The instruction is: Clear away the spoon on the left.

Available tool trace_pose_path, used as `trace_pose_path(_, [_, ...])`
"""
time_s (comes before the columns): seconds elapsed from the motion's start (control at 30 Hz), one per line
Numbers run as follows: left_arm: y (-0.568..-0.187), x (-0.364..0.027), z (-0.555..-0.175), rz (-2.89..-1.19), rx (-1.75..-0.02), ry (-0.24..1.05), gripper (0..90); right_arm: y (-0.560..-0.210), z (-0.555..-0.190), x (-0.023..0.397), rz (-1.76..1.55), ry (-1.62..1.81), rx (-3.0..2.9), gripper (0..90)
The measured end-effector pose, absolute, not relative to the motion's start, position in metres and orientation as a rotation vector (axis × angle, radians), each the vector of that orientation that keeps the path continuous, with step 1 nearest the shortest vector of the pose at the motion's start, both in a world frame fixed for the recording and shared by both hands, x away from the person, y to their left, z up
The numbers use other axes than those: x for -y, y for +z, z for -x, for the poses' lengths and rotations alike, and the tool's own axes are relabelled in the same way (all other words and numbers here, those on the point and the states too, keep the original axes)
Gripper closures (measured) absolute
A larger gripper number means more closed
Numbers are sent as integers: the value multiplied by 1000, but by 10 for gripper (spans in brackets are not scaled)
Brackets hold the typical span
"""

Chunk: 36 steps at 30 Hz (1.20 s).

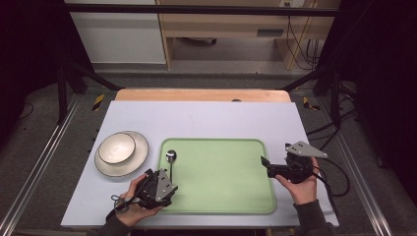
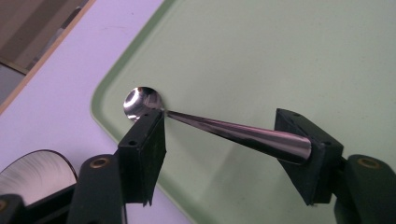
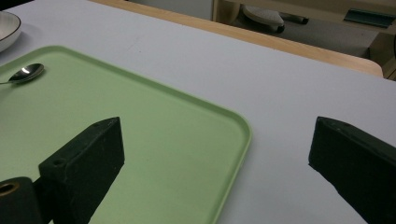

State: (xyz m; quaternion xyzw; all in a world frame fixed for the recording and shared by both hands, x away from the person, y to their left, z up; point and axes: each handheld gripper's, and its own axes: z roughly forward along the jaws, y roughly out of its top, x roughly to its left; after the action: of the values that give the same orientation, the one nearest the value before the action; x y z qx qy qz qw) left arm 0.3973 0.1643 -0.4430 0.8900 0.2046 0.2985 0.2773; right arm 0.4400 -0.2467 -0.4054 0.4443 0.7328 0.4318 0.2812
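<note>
Metal is what matters most at this moment: a polished spoon (image 2: 224, 130) lies on the left part of the green tray (image 1: 231, 196), bowl end toward the tray's far left corner, handle running back toward the person. The left gripper (image 1: 164, 183) sits low over that handle with its jaws spread, one by the neck just behind the bowl end and the other by the broad handle tip, so the spoon lies slantwise across the gap; whether a pad touches the metal I cannot tell, but nothing is pinched. I judge the spoon light, rigid and slick, thin enough to lie almost flat against the tray, so it would likely skate or pivot if squeezed along its length. The better hold is probably across the handle near its wider end, with the jaws turned to meet its two edges. The right gripper (image 1: 278, 169) is held by the tray's right rim, jaws wide apart and holding nothing. Just left of the tray a pale bowl (image 1: 116, 147) sits on a plate (image 1: 140, 160), both breakable. Everything rests on a smooth lavender-white table cover (image 1: 206, 118) with a strip of bare wood at the far edge. Beyond lie grey floor, dark frame posts, cables and pale wooden furniture.
</note>
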Motion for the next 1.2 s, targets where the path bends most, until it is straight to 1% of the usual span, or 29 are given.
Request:
trace_pose_path(0.07, [-444, -164, -398, -2396, -550, 794, 315, -406, -440, 246, -1194, 1156, -1964, 37])
trace_pose_path(1.2, [-460, -160, -395, -2449, -561, 710, 216, -405, -440, 247, -1189, 1150, -1968, 33])
